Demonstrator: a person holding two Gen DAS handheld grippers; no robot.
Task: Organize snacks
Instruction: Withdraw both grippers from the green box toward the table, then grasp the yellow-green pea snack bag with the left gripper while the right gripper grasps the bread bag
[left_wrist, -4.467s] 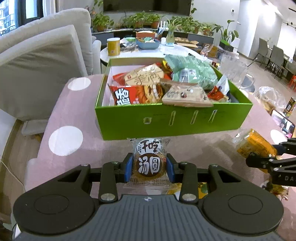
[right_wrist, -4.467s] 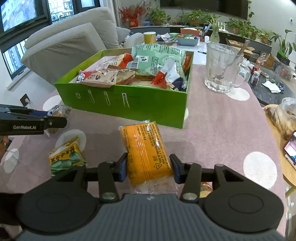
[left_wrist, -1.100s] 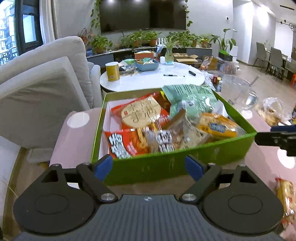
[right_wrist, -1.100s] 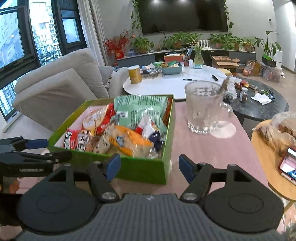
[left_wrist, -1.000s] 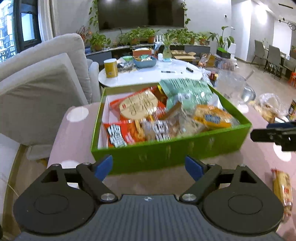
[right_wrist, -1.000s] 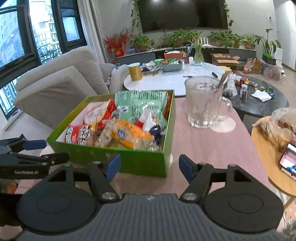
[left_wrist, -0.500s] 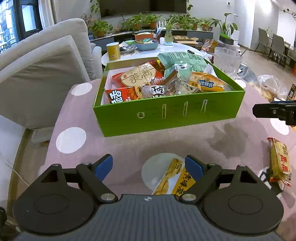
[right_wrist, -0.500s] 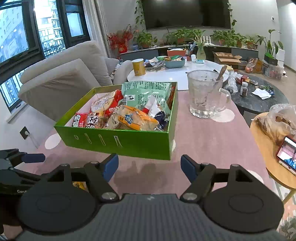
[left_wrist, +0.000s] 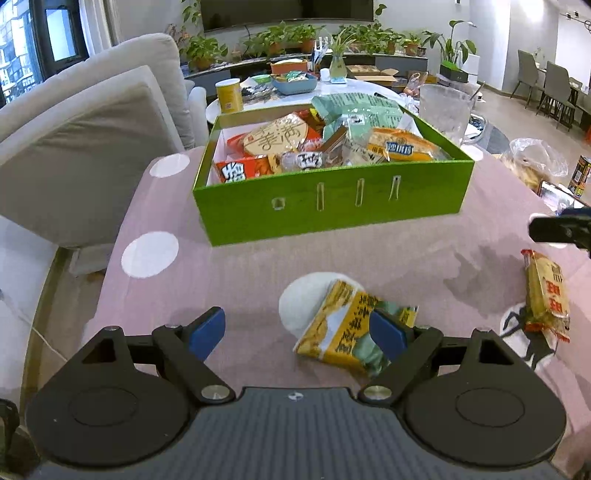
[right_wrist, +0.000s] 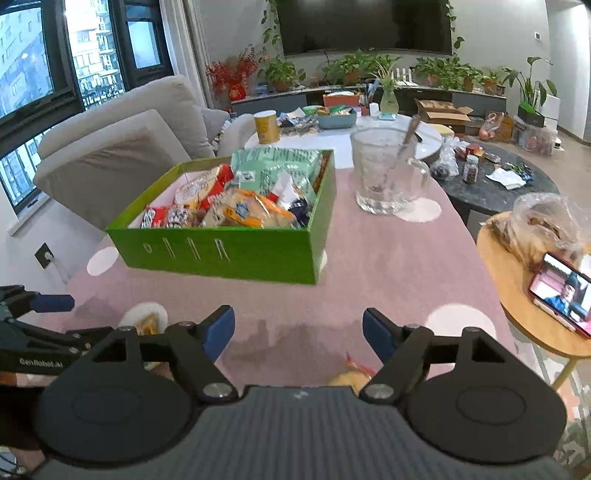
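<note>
A green cardboard box (left_wrist: 332, 206) sits toward the far side of a counter (left_wrist: 229, 280) covered in a soft mauve cloth with large white dots. The box is rectangular, with matte walls and narrow slots cut in its near side. It is already heaped with snacks: a red crinkly packet (left_wrist: 240, 170) at the near left corner, a round tan cracker pack (left_wrist: 277, 137) behind it, a pale green puffy bag (left_wrist: 356, 107) at the far side and an orange foil-look packet (left_wrist: 400, 149) at the right. By the look of it, most of the sorting is done.

Two snacks are still out on the cloth. A yellow and green pouch (left_wrist: 349, 326), flat and glossy, lies tilted near the left gripper (left_wrist: 297, 334), its right edge hidden behind the right-hand blue pad. A long orange-yellow wrapped bar (left_wrist: 545, 291), shiny plastic with crimped ends, lies well to the right of it, near the counter's right edge; in the right wrist view only a sliver of it (right_wrist: 351, 376) shows just below the right gripper (right_wrist: 298, 334).

Both pairs of jaws stand wide apart and hold nothing. The left pair is low over the pouch but not around it; the right pair is over bare cloth, with the bar near and below it. These two pieces seem to be what remains to go into the box.

Right of the box stands a clear, ribbed glass mug (right_wrist: 386, 177) with a spoon in it. A small round wooden side table (right_wrist: 524, 310) at the far right carries a phone (right_wrist: 561, 293).
</note>
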